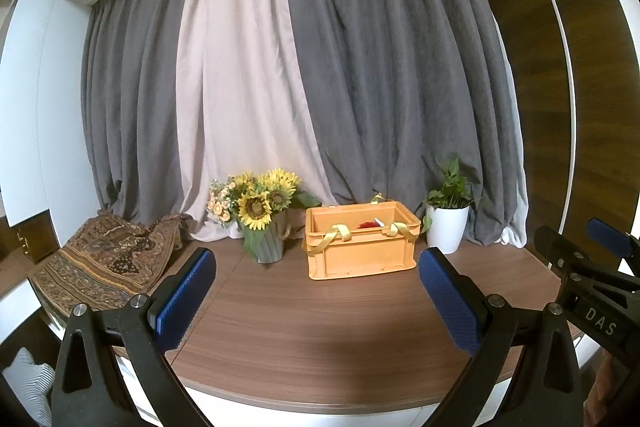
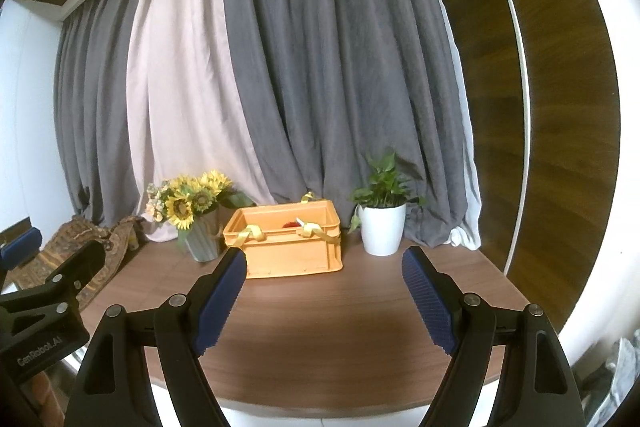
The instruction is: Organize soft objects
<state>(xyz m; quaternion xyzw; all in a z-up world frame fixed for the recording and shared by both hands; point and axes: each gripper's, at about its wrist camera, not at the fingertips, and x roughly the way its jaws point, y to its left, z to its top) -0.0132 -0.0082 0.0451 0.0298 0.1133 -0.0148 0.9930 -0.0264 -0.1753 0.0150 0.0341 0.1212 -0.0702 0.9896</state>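
Note:
An orange plastic crate (image 1: 360, 253) (image 2: 290, 249) stands at the back of the wooden table, with yellow ribbon handles draped over its rim. A red soft thing (image 1: 366, 225) (image 2: 289, 225) shows inside it, mostly hidden. A patterned brown cloth (image 1: 100, 263) (image 2: 96, 259) lies bunched at the table's left end. My left gripper (image 1: 316, 299) is open and empty above the table's front, short of the crate. My right gripper (image 2: 324, 301) is open and empty, also short of the crate. Each gripper shows at the edge of the other's view.
A grey vase of sunflowers (image 1: 264, 219) (image 2: 196, 215) stands left of the crate. A white pot with a green plant (image 1: 448, 223) (image 2: 382, 223) stands right of it. Grey and pale curtains (image 1: 320, 87) hang behind. The wooden table (image 1: 320, 327) has a curved front edge.

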